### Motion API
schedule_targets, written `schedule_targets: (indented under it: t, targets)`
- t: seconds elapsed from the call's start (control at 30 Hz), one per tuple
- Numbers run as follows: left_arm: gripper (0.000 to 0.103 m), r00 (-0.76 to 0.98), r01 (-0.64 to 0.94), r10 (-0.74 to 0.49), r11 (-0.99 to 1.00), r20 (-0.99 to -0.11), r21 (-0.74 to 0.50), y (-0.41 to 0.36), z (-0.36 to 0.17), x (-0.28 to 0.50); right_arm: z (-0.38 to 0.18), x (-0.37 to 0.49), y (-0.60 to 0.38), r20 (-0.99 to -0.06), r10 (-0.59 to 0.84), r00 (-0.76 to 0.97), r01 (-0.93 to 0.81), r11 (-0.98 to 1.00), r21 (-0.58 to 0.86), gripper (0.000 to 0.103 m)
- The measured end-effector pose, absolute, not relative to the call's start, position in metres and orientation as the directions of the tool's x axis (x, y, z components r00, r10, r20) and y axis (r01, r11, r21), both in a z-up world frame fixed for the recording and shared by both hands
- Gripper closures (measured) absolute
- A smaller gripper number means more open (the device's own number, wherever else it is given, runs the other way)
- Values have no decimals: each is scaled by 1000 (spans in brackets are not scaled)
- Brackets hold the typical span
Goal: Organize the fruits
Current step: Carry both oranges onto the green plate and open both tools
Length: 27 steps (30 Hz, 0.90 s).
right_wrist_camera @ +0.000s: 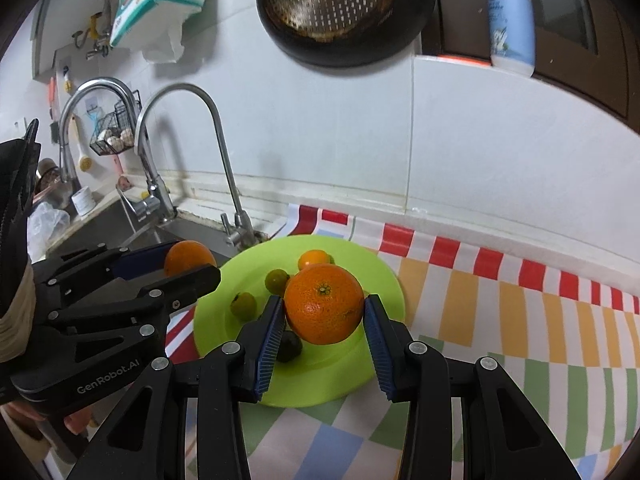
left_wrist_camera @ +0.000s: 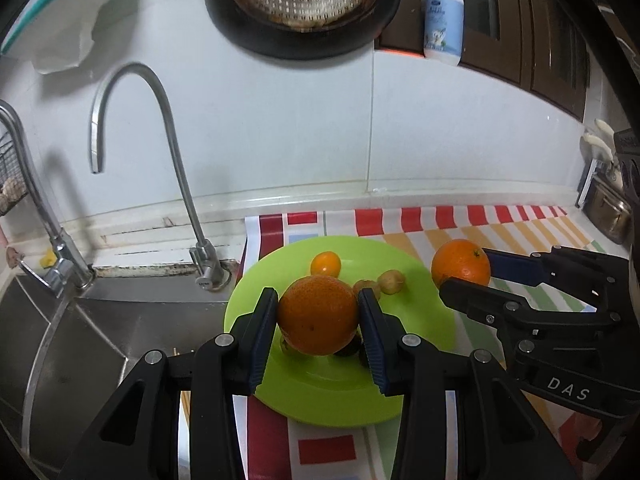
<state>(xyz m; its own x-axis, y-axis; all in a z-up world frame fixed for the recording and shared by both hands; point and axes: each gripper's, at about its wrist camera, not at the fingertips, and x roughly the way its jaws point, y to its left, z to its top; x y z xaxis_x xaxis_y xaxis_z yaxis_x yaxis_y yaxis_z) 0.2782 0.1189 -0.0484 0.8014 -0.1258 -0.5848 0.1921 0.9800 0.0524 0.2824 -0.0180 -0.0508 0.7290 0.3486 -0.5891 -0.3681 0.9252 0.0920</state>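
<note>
Hard to read what's under the fruit here: in the left wrist view the left gripper [left_wrist_camera: 318, 316] carries an orange [left_wrist_camera: 318, 314] that blocks a few dark little fruits on the green plate [left_wrist_camera: 340, 392], and only their edges peek out beneath it. The sink [left_wrist_camera: 120, 320] is cut off at the frame's left edge. Jaws on that side are clamped on the orange, blue pads pressed against both flanks, the fruit held above the plate. Same story for the right gripper [right_wrist_camera: 325, 312] — closed on a second orange [right_wrist_camera: 324, 303], stem end facing the camera, held over the plate's near-right part. The right wrist view shows what the other hides: three greenish small fruits [right_wrist_camera: 243, 305] spread over the plate, plus a small yellow-orange one [right_wrist_camera: 314, 258] at the back. The left view shows that yellow one too, and two pale round fruits [left_wrist_camera: 390, 280] beside it — can't tell what kind. Plate sits on a striped cloth [right_wrist_camera: 500, 320] beside the sink, under a curved faucet [left_wrist_camera: 160, 120].
</note>
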Motion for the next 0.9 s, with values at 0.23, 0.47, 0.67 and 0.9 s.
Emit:
schedule_targets:
  t: [0.23,0.47,0.67,0.9]
  targets:
    - [63,764,255,-158,965,-625,68,121,-73,304,-77,308,-11,-634,338,695,-363,927,96,61]
    - [62,734,287,-165,955,-659,81,120,-88,323,-98,327,-6,-676,332,658,-362,927,102,61]
    - [62,722,304,-176,949,-670,78,119,-94,330,-106,334,-7,-690,328,645,-360,927,104,61]
    - [44,763,265,-137,958,-632,113,119,-80,318,-101,329,-12,-674,298,676,-326,941,89,53]
